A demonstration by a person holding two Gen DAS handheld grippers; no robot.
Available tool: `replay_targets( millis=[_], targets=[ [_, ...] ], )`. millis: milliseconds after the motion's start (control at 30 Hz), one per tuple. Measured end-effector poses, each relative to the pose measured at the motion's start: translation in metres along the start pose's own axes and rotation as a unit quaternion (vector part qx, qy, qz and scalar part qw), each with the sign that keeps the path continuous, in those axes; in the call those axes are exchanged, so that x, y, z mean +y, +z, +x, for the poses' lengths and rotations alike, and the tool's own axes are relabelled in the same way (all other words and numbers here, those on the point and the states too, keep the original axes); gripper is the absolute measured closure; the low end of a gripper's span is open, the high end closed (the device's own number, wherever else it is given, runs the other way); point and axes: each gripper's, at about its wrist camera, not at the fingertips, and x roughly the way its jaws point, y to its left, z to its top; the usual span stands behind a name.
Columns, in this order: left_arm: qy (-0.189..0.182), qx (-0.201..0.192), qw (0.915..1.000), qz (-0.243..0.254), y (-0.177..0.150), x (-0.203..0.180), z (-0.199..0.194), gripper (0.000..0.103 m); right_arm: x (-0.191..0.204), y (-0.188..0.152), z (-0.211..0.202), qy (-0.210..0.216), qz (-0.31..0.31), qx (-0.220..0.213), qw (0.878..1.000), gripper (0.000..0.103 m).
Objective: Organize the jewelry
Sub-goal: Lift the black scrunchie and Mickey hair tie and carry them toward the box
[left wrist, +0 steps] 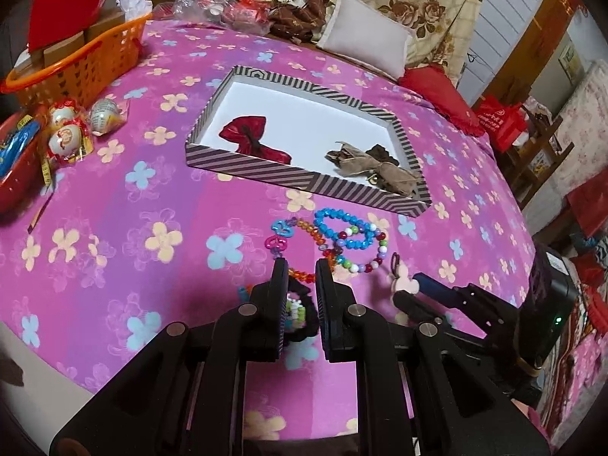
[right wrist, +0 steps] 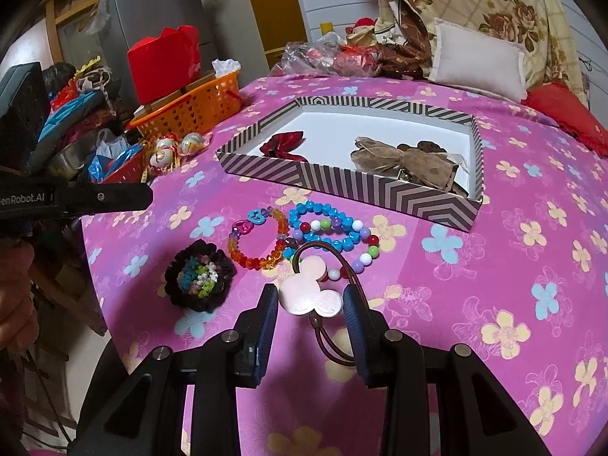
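A striped tray (left wrist: 304, 178) (right wrist: 353, 190) on the pink flowered cloth holds a red bow (left wrist: 252, 138) (right wrist: 285, 144) and a brown bow (left wrist: 374, 167) (right wrist: 402, 161). In front of it lie a blue bead bracelet (left wrist: 342, 228) (right wrist: 323, 224), an orange bead bracelet (right wrist: 258, 243) and a multicolour bead bracelet (right wrist: 361, 250). My left gripper (left wrist: 298, 266) is open, its fingers on either side of a black crochet scrunchie (left wrist: 300, 311) (right wrist: 199, 275). My right gripper (right wrist: 309, 294) is open around a pink mouse-shaped hair tie (right wrist: 309, 292) (left wrist: 402, 279).
An orange basket (left wrist: 76, 64) (right wrist: 190, 110) with boxes stands at the back left. Wrapped balls (left wrist: 72, 129) (right wrist: 167, 152) and a red bowl (left wrist: 15, 174) lie at the left edge. A white pillow (left wrist: 364, 41) (right wrist: 478, 60) and red cushion (left wrist: 440, 95) lie behind the tray.
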Motion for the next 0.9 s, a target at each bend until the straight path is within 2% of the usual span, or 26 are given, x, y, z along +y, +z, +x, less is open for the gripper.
replay_targets(
  millis=[100, 167, 233, 267, 467, 500, 600, 700, 900],
  targets=[
    [0.001, 0.004, 1.0, 0.003, -0.001, 0.001, 0.003, 0.091, 0.0, -0.001, 0.002, 0.002, 0.001, 0.004, 1.0, 0.069],
    [0.008, 0.007, 0.9999, 0.006, -0.002, 0.001, 0.007, 0.086, 0.0, -0.002, 0.004, 0.002, -0.001, 0.006, 1.0, 0.069],
    [0.024, 0.012, 0.9996, 0.009, -0.005, 0.003, 0.015, 0.068, -0.001, -0.003, 0.006, 0.002, 0.0, 0.009, 1.0, 0.069],
    [0.029, 0.013, 0.9994, 0.011, -0.006, 0.004, 0.018, 0.066, -0.001, -0.003, 0.006, 0.003, 0.002, 0.01, 1.0, 0.069],
    [0.058, 0.061, 0.9958, 0.035, -0.014, 0.004, 0.058, 0.066, -0.002, -0.004, 0.009, 0.007, 0.007, 0.015, 1.0, 0.069],
    [0.059, 0.068, 0.9952, 0.038, -0.014, 0.004, 0.062, 0.067, -0.002, -0.004, 0.009, 0.006, 0.005, 0.015, 1.0, 0.069],
    [0.067, 0.078, 0.9931, 0.055, -0.015, 0.0, 0.071, 0.086, -0.002, -0.003, 0.008, 0.005, 0.005, 0.014, 1.0, 0.069],
    [0.062, 0.08, 0.9941, 0.039, -0.01, 0.005, 0.07, 0.096, -0.004, -0.003, 0.008, 0.006, 0.01, 0.012, 1.0, 0.069],
    [0.033, 0.042, 0.998, 0.033, 0.004, -0.001, 0.036, 0.096, 0.0, -0.001, 0.005, 0.007, 0.007, 0.009, 1.0, 0.069]
  ],
)
